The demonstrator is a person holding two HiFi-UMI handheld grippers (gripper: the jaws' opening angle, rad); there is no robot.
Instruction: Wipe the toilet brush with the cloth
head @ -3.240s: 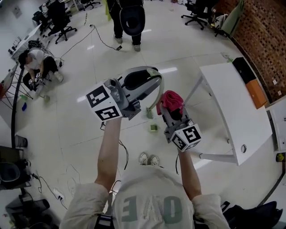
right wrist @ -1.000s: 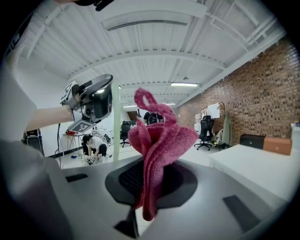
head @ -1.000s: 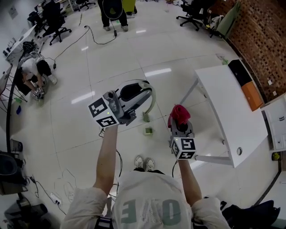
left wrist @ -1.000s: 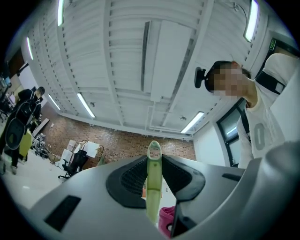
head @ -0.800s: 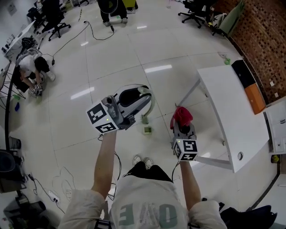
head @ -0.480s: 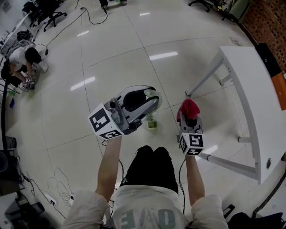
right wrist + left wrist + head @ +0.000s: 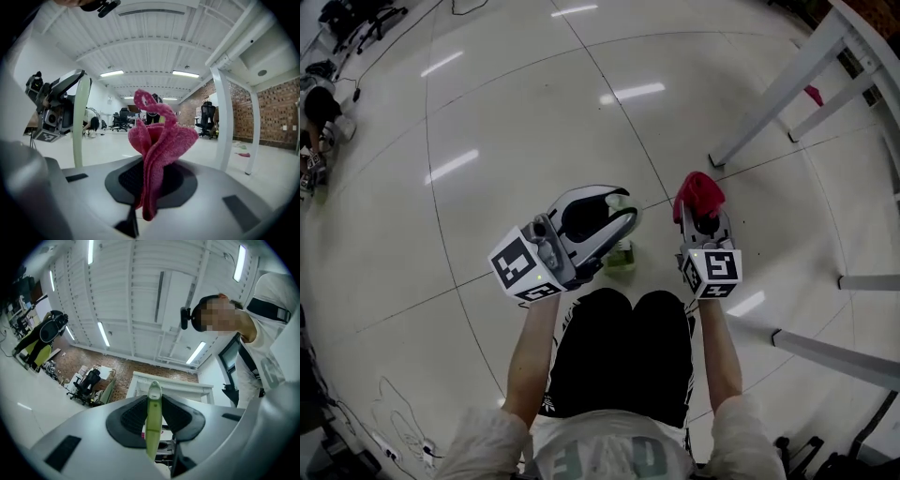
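Toilet brush (image 7: 153, 420): slim pale-green handle, upright, pinched btwn jaws of left gripper (image 7: 153, 404). Cloth (image 7: 157, 140): pink terry, bunched into folds, sticking up from jaws of right gripper (image 7: 154, 176), near the handle w/o touching it.

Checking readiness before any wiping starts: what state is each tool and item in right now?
left tool: shut on the toilet brush handle
toilet brush: gripped by its pale green handle
right tool: shut on the cloth
cloth: pink, bunched, sticking up, apart from the brush
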